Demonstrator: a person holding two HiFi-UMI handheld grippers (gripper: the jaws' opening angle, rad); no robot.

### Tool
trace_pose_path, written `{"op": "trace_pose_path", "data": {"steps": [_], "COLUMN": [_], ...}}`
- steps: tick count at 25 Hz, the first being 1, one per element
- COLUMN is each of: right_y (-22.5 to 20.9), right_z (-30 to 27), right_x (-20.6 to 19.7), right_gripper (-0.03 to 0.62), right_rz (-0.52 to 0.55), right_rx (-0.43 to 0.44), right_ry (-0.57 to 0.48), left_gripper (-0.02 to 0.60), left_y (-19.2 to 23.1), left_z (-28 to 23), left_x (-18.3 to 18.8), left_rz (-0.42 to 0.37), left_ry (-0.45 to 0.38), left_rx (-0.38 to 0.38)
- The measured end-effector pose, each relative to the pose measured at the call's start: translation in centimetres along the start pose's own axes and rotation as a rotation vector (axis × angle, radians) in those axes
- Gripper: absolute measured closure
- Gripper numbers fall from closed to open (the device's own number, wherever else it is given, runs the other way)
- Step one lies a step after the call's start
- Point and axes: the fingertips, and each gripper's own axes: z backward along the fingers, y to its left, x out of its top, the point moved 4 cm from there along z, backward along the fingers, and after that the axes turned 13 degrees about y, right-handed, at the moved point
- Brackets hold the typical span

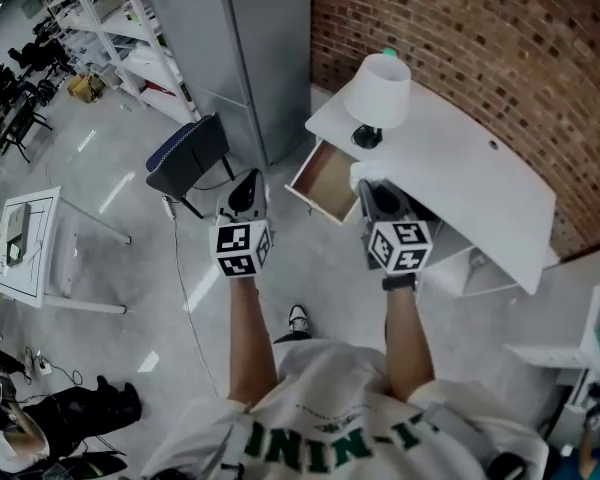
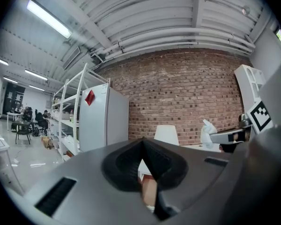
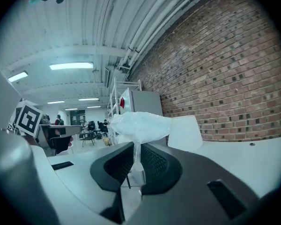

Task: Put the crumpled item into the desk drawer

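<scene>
The crumpled item (image 3: 140,125) is a white, crinkled plastic wad, and my right gripper (image 3: 136,146) is shut on its lower stem. In the head view the right gripper (image 1: 375,190) holds the crumpled item (image 1: 365,175) over the front edge of the white desk (image 1: 460,178), just right of the open drawer (image 1: 325,180), whose wooden bottom looks bare. My left gripper (image 1: 246,190) hangs left of the drawer over the floor. Its jaws meet at the tip with nothing between them (image 2: 143,146). The left gripper view also catches the crumpled item (image 2: 207,131) at the right.
A white lamp (image 1: 378,93) stands on the desk's left end behind the drawer. A brick wall runs behind the desk. A dark chair (image 1: 190,158) and a grey cabinet (image 1: 250,48) stand left of the drawer. A small white table (image 1: 30,248) sits far left.
</scene>
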Motion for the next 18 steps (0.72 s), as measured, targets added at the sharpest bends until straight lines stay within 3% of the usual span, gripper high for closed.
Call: {"op": "trace_pose_path", "data": {"steps": [10, 18], "right_y": [-0.7, -3.5], "right_z": [-8.8, -13.3], "right_x": [-2.6, -5.2], "right_gripper": [0.554, 0.554], "right_rz": [-0.04, -0.027], "right_rx": [-0.068, -0.098], "right_ry": [0.083, 0.182], "left_gripper": [0.583, 0.583], "left_y": [3.9, 3.5], "left_z": [-8.7, -15.3], "left_x": [-2.1, -3.4], "left_rz": [-0.016, -0.059], "left_ry": [0.053, 0.094], "left_rx": [-0.106, -0.213]}}
